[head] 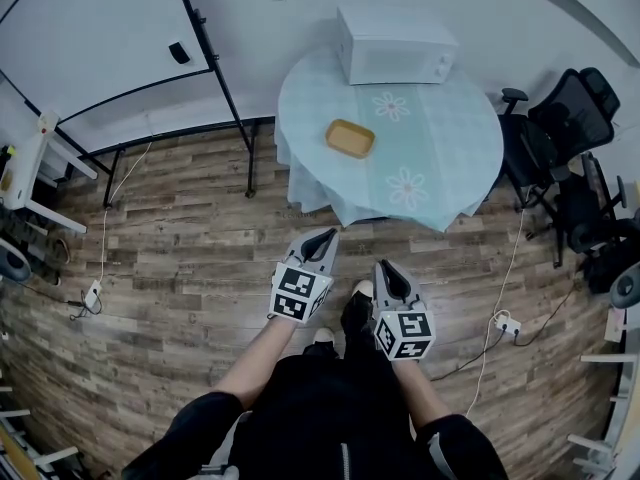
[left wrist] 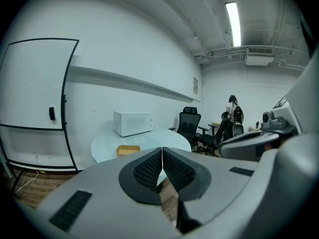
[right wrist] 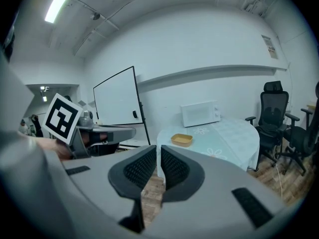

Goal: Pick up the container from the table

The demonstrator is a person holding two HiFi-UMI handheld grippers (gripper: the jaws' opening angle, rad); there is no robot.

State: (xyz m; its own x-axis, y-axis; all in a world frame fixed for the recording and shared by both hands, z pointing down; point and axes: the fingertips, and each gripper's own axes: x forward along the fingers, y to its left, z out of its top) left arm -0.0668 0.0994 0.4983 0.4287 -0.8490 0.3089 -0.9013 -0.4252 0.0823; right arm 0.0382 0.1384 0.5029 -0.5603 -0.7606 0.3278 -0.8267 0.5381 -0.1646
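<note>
A shallow yellow container (head: 350, 138) lies on the round table (head: 450, 158) with its pale blue flowered cloth, in front of a white microwave (head: 395, 46). Both grippers hover over the wooden floor short of the table, well away from the container. My left gripper (head: 328, 234) is shut with nothing in it, and my right gripper (head: 384, 266) beside it is shut and empty too. In the left gripper view the container (left wrist: 127, 150) shows just above the closed jaws (left wrist: 162, 152). The right gripper view has the container (right wrist: 182, 140) beyond its closed jaws (right wrist: 159, 151).
A whiteboard on a black stand (head: 100, 38) stands at the left of the table. Black office chairs (head: 570, 118) crowd its right side. A power strip and cables (head: 505, 323) lie on the floor at right, and white racks (head: 30, 168) line the left edge.
</note>
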